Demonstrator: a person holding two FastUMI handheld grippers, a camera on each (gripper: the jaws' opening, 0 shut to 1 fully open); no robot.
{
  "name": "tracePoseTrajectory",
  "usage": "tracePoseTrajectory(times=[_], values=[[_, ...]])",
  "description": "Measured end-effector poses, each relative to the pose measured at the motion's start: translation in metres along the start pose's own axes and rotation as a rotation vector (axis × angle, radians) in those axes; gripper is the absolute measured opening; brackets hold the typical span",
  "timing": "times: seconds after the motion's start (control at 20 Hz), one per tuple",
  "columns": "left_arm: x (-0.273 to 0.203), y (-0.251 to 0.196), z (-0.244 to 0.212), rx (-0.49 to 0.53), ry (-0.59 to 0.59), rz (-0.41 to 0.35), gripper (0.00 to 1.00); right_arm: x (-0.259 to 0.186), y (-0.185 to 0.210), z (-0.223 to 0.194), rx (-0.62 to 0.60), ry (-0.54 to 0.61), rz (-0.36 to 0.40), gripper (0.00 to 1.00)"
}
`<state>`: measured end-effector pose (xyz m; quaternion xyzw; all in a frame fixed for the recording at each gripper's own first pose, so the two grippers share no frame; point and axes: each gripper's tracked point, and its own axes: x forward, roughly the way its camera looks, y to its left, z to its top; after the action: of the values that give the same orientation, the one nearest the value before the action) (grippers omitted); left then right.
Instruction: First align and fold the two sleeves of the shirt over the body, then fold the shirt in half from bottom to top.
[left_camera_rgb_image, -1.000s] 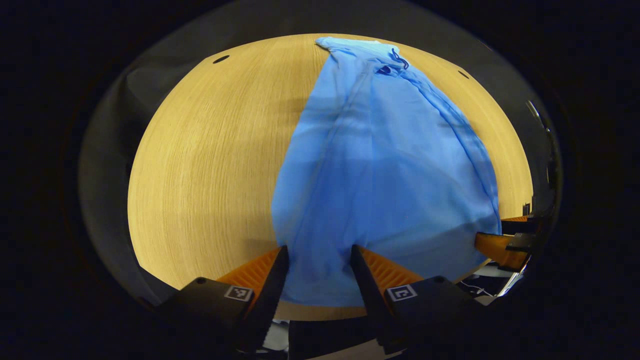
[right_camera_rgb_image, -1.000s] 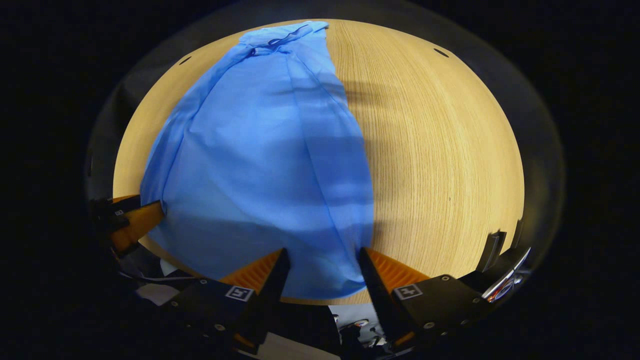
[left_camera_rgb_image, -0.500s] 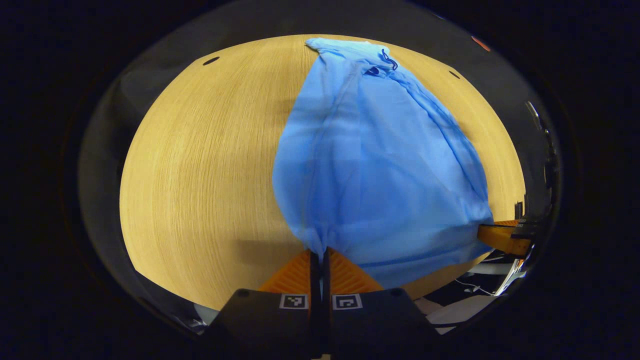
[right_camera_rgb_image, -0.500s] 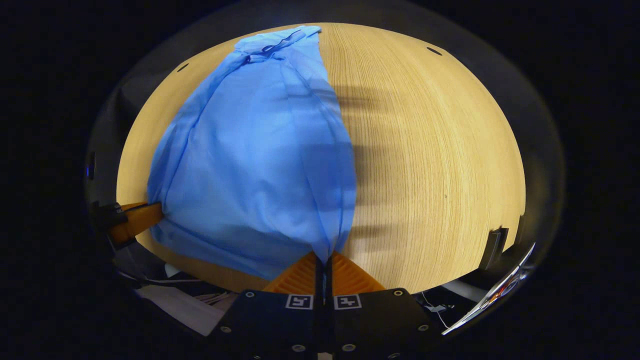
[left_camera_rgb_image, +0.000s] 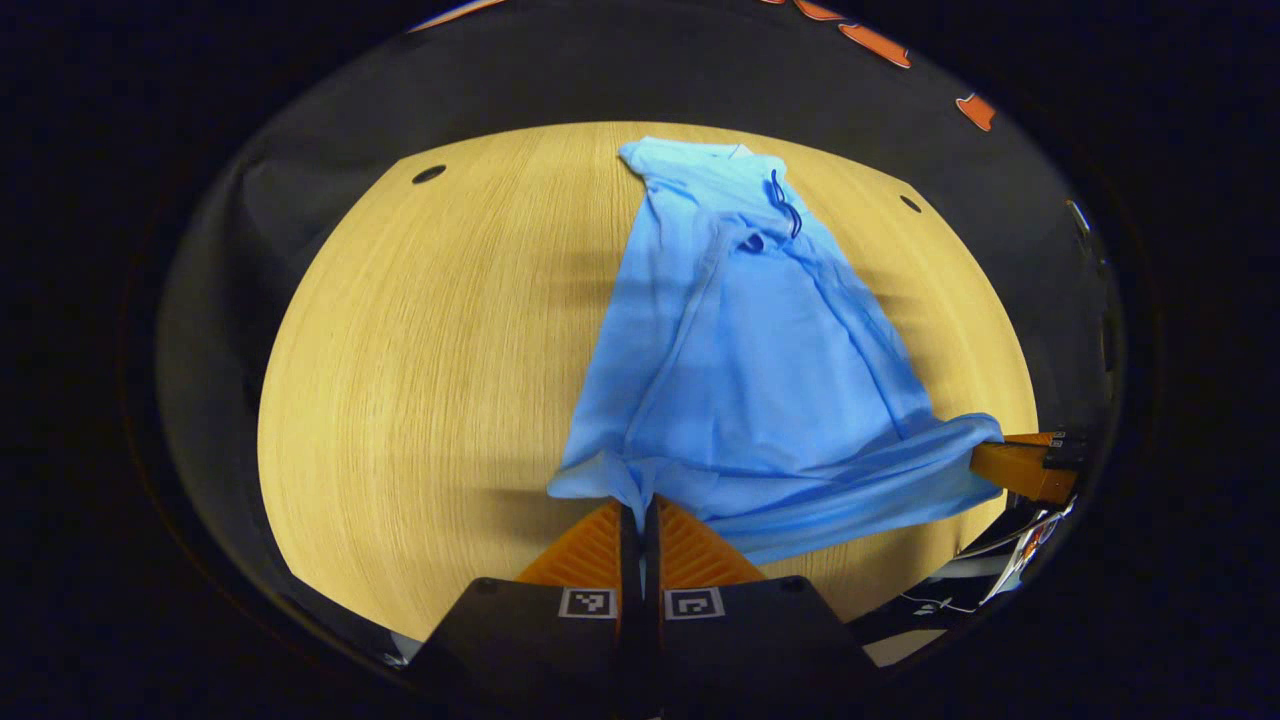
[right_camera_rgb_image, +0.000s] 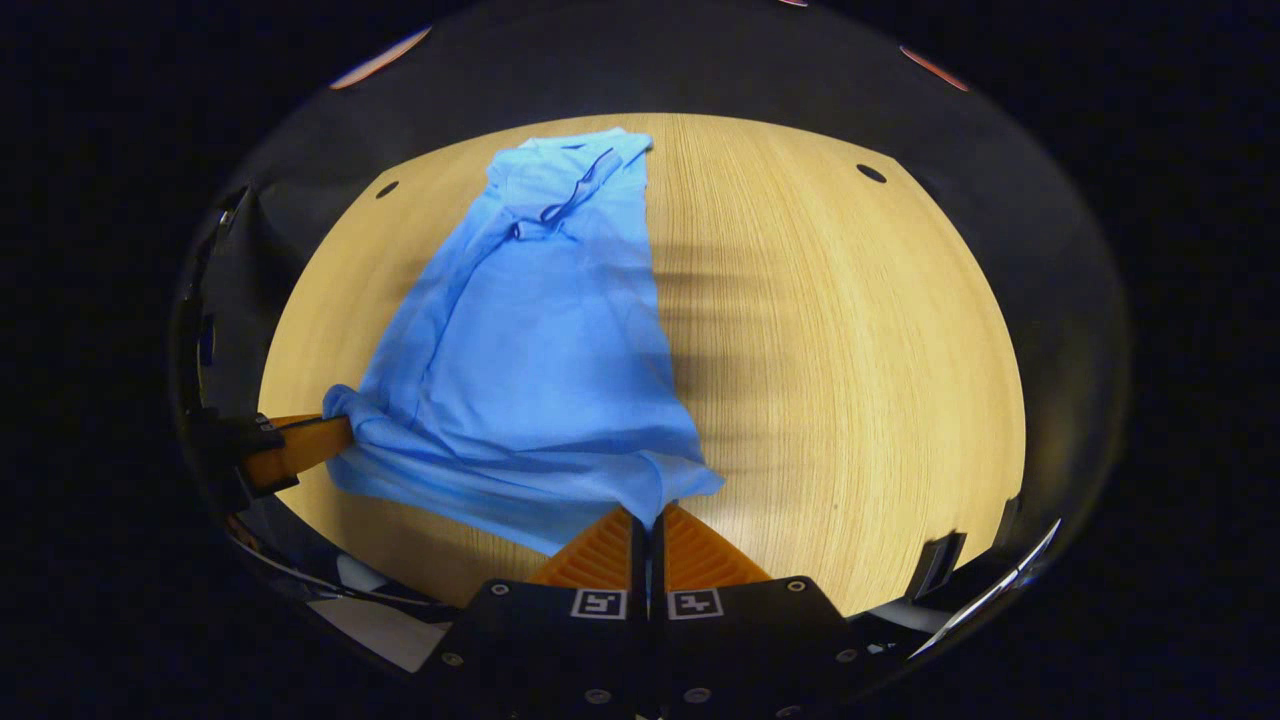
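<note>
A light blue shirt (left_camera_rgb_image: 740, 340) lies lengthwise on the round wooden table (left_camera_rgb_image: 420, 360), collar at the far end, sleeves folded over the body. My left gripper (left_camera_rgb_image: 638, 512) is shut on the shirt's near left hem corner and holds it lifted off the table. My right gripper (right_camera_rgb_image: 650, 515) is shut on the near right hem corner of the shirt (right_camera_rgb_image: 540, 350), also raised. The hem hangs stretched between the two grips. The right gripper (left_camera_rgb_image: 1020, 465) shows at the right edge of the left gripper view, and the left gripper (right_camera_rgb_image: 290, 450) at the left edge of the right gripper view.
The wooden table (right_camera_rgb_image: 850, 350) has small dark holes (left_camera_rgb_image: 428, 174) (right_camera_rgb_image: 871, 173) near its far rim. Bare wood spreads on both sides of the shirt. Beyond the near edge lie cables and white items (left_camera_rgb_image: 950, 600) on the floor.
Both grippers shut on the hem corners about half a second ago, then rose and pulled the hem up off the table; the lower shirt now bunches and lifts.
</note>
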<state>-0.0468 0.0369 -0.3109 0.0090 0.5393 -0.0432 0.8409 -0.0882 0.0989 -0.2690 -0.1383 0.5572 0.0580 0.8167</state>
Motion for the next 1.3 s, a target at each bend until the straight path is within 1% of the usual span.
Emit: tracePoseTrajectory(times=[0.1,0.25,0.35,0.55,0.8,0.9,1.05,1.3], values=[[0.006,0.000,0.023,0.005,-0.032,0.006,0.04,0.001,0.001,0.025,0.018,-0.040,-0.001,0.01],[0.010,0.001,0.058,0.001,-0.069,-0.001,0.04,0.005,-0.004,0.060,0.004,-0.088,-0.018,0.01],[0.014,0.004,0.081,-0.017,-0.097,-0.002,0.04,0.006,0.000,0.083,0.011,-0.120,-0.006,0.00],[0.023,0.013,0.128,-0.032,-0.138,-0.001,0.04,0.013,-0.001,0.127,-0.008,-0.165,-0.015,0.00],[0.039,0.020,0.198,-0.035,-0.194,-0.002,0.04,0.017,-0.009,0.192,-0.059,-0.233,-0.047,0.01],[0.047,0.025,0.225,-0.019,-0.212,0.007,0.04,0.024,-0.008,0.219,-0.056,-0.256,-0.051,0.01],[0.057,0.029,0.263,-0.016,-0.235,0.001,0.04,0.040,-0.011,0.251,-0.054,-0.273,-0.065,0.01],[0.087,0.037,0.312,0.014,-0.245,0.014,0.03,0.063,-0.016,0.304,-0.017,-0.295,-0.054,0.01]])
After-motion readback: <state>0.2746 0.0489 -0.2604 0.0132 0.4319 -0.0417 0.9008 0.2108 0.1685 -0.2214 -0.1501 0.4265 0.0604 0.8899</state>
